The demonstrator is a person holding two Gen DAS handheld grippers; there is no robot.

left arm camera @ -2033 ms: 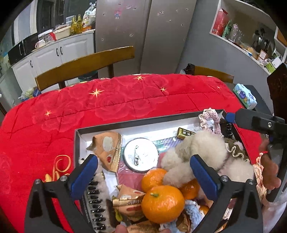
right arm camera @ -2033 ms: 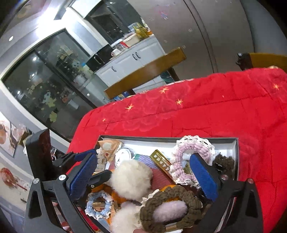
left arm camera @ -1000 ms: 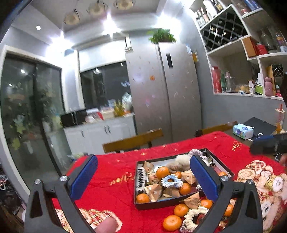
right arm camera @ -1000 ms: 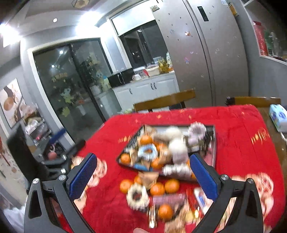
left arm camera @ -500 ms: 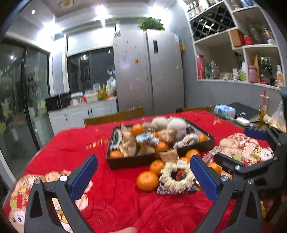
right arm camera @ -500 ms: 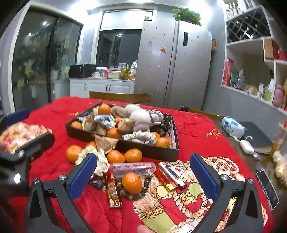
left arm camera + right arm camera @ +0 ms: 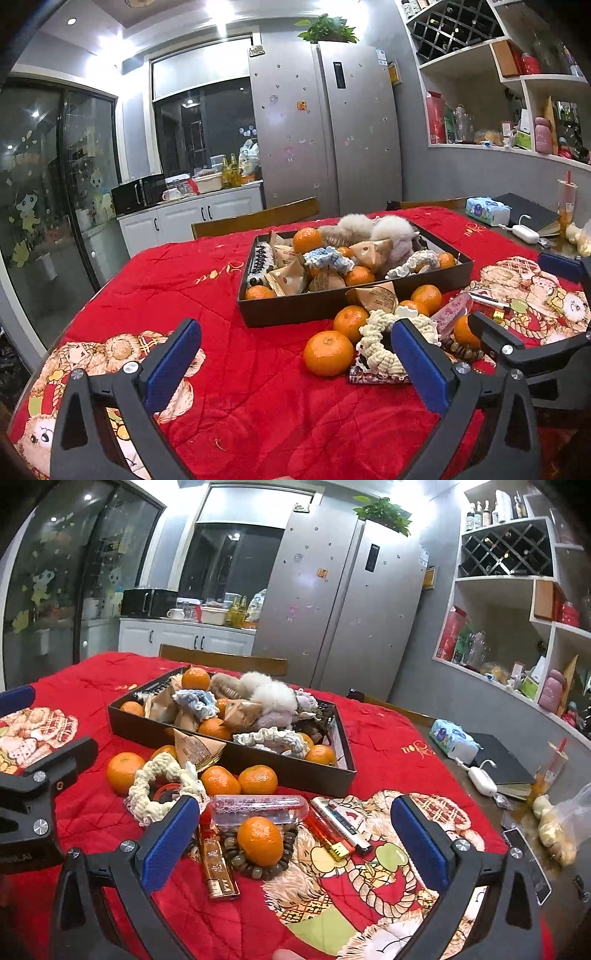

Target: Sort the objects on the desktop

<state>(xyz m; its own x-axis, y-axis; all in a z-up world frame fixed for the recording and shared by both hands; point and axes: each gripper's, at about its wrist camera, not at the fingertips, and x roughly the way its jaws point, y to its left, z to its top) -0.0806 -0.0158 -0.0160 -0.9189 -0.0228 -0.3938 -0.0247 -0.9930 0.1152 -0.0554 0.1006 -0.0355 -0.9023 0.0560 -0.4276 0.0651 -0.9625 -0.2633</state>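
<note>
A dark box (image 7: 306,308) heaped with mandarins, paper snack packets, scrunchies and fluffy pompoms sits mid-table on the red cloth. Loose items lie in front of it: mandarins (image 7: 328,352), a cream crocheted scrunchie (image 7: 376,343), and a snack packet (image 7: 195,747). Nearer the right gripper are a clear pink tube (image 7: 258,806), two lighters (image 7: 332,830), a gold bar (image 7: 218,864) and a mandarin (image 7: 259,840) on a bead bracelet (image 7: 258,869). My left gripper (image 7: 295,363) hovers open and empty, low over the cloth left of this pile. My right gripper (image 7: 293,840) is open just short of the bracelet mandarin.
On the bare table at the right stand a tissue pack (image 7: 452,738), a black notebook (image 7: 506,760), a white charger (image 7: 480,779), a drink cup (image 7: 550,771) and a plastic bag (image 7: 565,827). A wooden chair (image 7: 255,218) is behind the table. Bare red cloth lies front left.
Both grippers left their spot close over the box, swung up and back, then dropped low at the table's near side. Their jaws stayed open and nothing was picked up.
</note>
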